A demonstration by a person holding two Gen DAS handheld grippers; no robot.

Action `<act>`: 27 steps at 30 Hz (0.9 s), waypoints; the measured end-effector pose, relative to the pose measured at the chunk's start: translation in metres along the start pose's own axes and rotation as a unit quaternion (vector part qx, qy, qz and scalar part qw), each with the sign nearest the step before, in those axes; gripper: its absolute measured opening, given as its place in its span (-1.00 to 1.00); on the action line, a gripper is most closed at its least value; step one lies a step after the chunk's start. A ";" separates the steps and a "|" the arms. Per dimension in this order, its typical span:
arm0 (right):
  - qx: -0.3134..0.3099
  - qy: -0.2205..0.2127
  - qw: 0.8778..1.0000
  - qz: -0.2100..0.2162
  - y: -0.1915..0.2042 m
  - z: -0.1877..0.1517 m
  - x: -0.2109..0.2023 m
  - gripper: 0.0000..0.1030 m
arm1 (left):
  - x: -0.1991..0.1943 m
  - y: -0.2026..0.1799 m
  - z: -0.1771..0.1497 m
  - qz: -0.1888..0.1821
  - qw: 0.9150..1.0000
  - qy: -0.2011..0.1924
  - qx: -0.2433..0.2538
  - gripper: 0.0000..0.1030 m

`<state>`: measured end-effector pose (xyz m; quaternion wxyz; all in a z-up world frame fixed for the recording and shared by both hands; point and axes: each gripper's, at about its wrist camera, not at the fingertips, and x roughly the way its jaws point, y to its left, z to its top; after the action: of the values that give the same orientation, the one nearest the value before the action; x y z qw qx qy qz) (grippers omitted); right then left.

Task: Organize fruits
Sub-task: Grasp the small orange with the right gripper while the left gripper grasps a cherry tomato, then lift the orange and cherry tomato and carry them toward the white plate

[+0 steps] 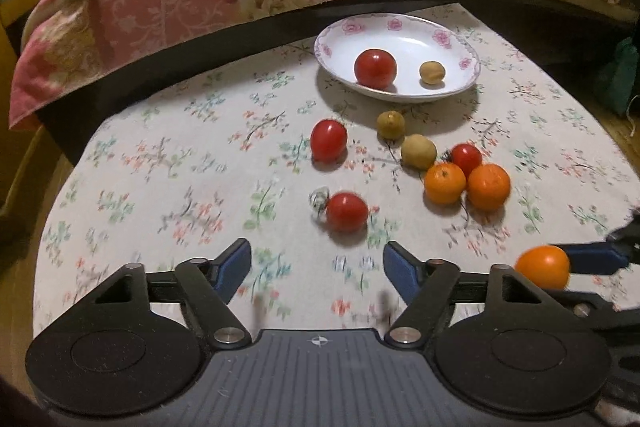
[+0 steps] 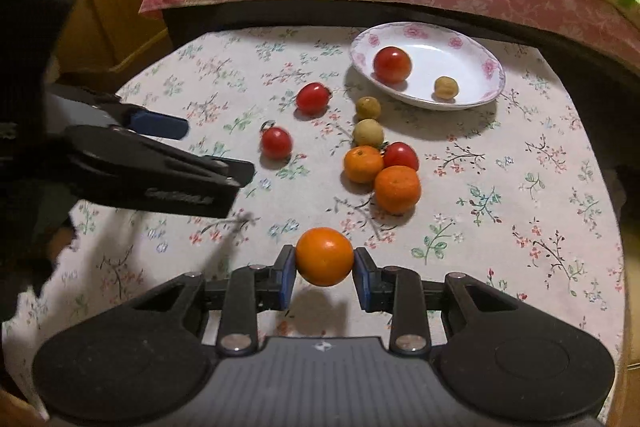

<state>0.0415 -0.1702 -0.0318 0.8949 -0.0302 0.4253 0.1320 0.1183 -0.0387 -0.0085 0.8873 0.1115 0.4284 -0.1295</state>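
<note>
My right gripper (image 2: pixel 324 269) pinches an orange (image 2: pixel 324 256) squarely between both pads, lifted off the tablecloth (image 2: pixel 500 195). My left gripper (image 1: pixel 317 267) stands open and empty; a tomato (image 1: pixel 346 211) lies just ahead, the plate (image 1: pixel 460 45) beyond.

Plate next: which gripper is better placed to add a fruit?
Right. The right gripper already has its jaws shut on an orange, ready to carry to the plate. The left gripper hangs open and empty.

On the worktop (image 2: pixel 520 187), a plate (image 2: pixel 492 83) at the back holds two fruits, with the loose fruit cluster (image 2: pixel 384 163) lying before it.
</note>
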 end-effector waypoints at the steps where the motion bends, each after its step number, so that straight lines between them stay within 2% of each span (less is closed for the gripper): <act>1: 0.008 -0.003 1.000 0.005 -0.005 0.000 0.002 -0.51 | 0.005 -0.003 0.003 0.004 1.000 0.002 0.003 0.42; 5: 0.036 -0.005 0.999 0.017 -0.022 -0.001 0.007 -0.51 | 0.022 -0.012 0.012 0.009 1.000 0.012 0.012 0.26; 7: 0.049 -0.001 0.999 0.022 -0.029 0.000 0.009 -0.51 | 0.028 -0.014 0.015 0.015 1.000 0.016 0.008 0.24; 10: 0.059 -0.005 0.998 0.025 -0.034 0.002 0.009 -0.51 | 0.037 -0.011 0.016 0.017 1.000 0.025 -0.006 0.06; 13: 0.066 -0.008 0.997 0.028 -0.038 0.002 0.008 -0.51 | 0.037 -0.011 0.016 0.012 1.000 0.021 -0.015 -0.03; 14: 0.068 -0.007 0.997 0.029 -0.039 0.002 0.009 -0.51 | 0.036 -0.011 0.015 0.011 1.000 0.020 -0.014 -0.12; 27: 0.066 -0.013 0.998 0.015 -0.041 0.005 0.012 -0.51 | 0.008 -0.010 0.006 -0.005 1.000 0.016 0.005 -0.14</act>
<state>0.0627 -0.2061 -0.0402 0.8982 0.0368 0.4221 0.1174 0.1246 -0.0515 -0.0119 0.8790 0.1159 0.4426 -0.1342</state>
